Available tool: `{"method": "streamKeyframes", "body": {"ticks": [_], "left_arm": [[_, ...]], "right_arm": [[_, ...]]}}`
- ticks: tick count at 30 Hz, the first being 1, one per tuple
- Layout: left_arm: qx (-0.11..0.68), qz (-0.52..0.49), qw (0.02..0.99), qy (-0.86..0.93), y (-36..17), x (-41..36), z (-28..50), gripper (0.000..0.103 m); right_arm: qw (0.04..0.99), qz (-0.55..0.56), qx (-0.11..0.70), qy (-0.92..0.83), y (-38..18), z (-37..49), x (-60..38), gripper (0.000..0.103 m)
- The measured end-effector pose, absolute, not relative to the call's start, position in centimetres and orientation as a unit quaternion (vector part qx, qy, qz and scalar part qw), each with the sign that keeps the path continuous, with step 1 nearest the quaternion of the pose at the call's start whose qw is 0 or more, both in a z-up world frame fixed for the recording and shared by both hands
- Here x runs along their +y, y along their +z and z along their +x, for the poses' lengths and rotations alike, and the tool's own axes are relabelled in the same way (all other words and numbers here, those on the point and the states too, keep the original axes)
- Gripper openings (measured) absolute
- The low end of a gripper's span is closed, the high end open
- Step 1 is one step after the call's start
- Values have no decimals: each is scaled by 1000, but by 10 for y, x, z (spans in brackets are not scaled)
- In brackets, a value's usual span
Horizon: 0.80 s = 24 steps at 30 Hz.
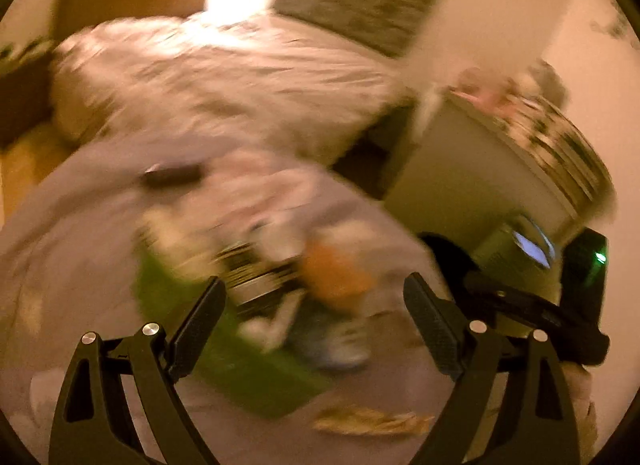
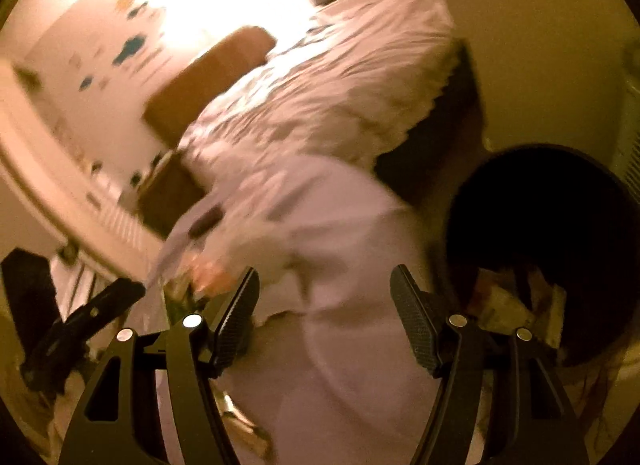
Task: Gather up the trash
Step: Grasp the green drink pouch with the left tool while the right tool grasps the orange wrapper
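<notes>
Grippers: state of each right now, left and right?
Left gripper: open, holding nothing.
Right gripper: open, holding nothing.

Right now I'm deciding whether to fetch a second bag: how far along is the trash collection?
Done: the dark bin already holds some scraps. In hand: nothing; the left gripper and right gripper are both open and empty. Left: a blurred pile of litter on the green sheet and a tan wrapper on the bed. Most remains.
</notes>
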<state>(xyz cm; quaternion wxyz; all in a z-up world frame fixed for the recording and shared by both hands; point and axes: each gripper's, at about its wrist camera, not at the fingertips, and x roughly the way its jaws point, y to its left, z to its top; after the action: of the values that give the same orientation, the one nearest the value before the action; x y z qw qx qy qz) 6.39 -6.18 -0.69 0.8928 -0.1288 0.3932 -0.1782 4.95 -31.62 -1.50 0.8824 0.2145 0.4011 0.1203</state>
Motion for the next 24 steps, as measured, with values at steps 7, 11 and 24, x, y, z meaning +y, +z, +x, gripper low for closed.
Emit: {"method": "streamKeyframes", "body": {"ticks": [7,11,24], "left_arm": [[443,-211,860,-139,-45,-14,61,89],[458,-236,845,-142,-54,-13,63,89],[464,-265,834,-135,-69,-3,65,73]], "right_arm": [[889,109,406,184,-6,61,-232,68],[891,58,405,199,-3,71,-199,66],[882,34,430,188,-23,96,-183,25]]}}
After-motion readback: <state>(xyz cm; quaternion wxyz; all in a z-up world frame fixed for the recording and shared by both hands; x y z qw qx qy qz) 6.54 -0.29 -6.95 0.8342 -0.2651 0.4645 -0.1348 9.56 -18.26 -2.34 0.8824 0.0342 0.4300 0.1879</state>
